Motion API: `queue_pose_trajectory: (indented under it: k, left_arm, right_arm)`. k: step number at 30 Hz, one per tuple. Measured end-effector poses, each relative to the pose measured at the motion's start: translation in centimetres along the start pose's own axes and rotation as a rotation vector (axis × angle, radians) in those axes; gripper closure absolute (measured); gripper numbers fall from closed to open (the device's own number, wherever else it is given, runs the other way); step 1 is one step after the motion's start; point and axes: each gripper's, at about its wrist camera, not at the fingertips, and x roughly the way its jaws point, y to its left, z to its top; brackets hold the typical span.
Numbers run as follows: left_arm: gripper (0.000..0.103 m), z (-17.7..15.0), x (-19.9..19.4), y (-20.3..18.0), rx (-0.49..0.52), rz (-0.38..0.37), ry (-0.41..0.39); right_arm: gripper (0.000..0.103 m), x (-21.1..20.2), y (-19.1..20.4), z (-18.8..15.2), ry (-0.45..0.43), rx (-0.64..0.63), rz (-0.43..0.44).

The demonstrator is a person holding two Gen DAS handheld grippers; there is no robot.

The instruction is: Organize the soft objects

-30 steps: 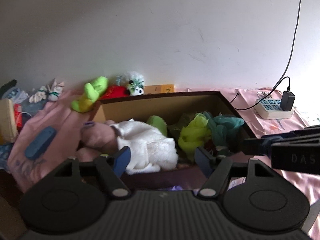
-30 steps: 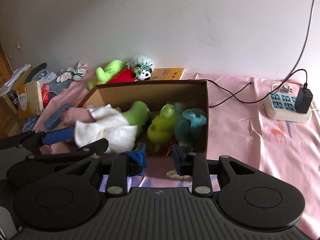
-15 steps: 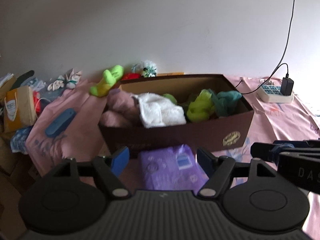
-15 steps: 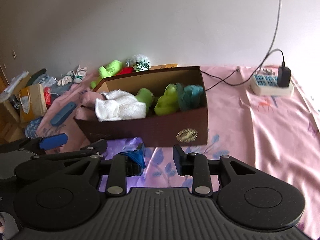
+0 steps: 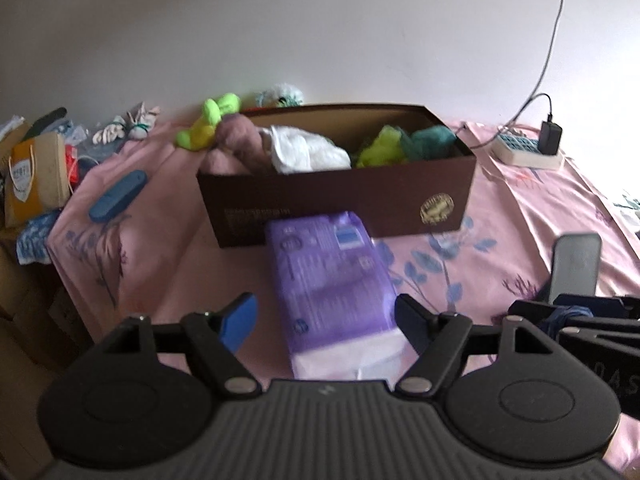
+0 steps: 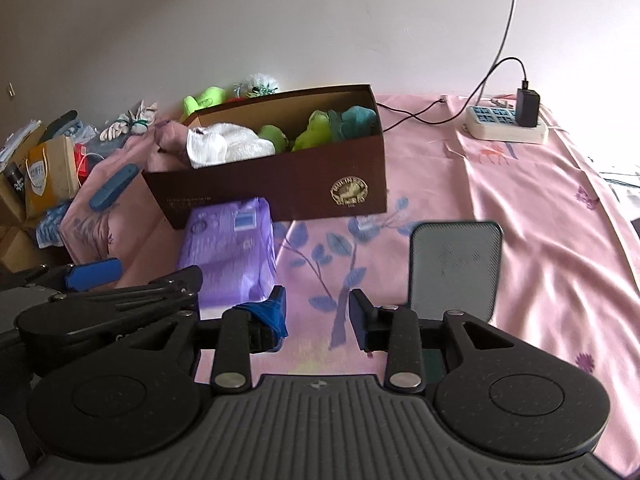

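Both tools gape empty: left tool (image 5: 322,316) low centre of its frame, straddling the purple pack (image 5: 334,280); right tool (image 6: 316,310) low centre. Brown box (image 6: 280,176) of soft toys sits mid-frame on the pink bed (image 6: 540,216).

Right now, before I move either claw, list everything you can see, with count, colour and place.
box: 1, dark brown, mid bedspread, open.
soft items in box: several; white, pink, lime green, teal.
purple pack: 1, lying against box front.
green plush: 1, behind box's left end.
white fluffy toy: 1, behind box.
blue flat object: 1, left of box.
power strip: 1, white, black charger plugged in, far right.
dark flat slab: 1, near right claw.
paper bag: 1, tan, far left.
bedspread: pink, floral.
left claw: open, empty.
right claw: open, empty.
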Motion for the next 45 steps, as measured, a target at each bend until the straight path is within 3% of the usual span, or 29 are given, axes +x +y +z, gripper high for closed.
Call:
queue_pose_trajectory:
  k: [5, 13, 25, 45]
  left_arm:
    - [0.026, -1.5, -0.7, -0.6, 0.024, -0.009, 0.011]
    - [0.026, -2.2, -1.3, -0.8, 0.016, 0.003, 0.027]
    - [0.025, -2.2, -2.3, -1.7, 0.029, 0.030, -0.001]
    - [0.023, -2.1, -1.3, -1.3, 0.014, 0.045, 0.021]
  right_arm:
    - [0.085, -1.3, 0.4, -1.7, -0.047, -0.035, -0.044]
    - [0.084, -1.8, -0.4, -3.2, -0.026, 0.016, -0.041]
    - [0.082, -2.4, -1.1, -3.9, -0.021, 0.077, -0.004]
    - [0.080, -1.9, -1.7, -4.2, -0.023, 0.060, -0.055]
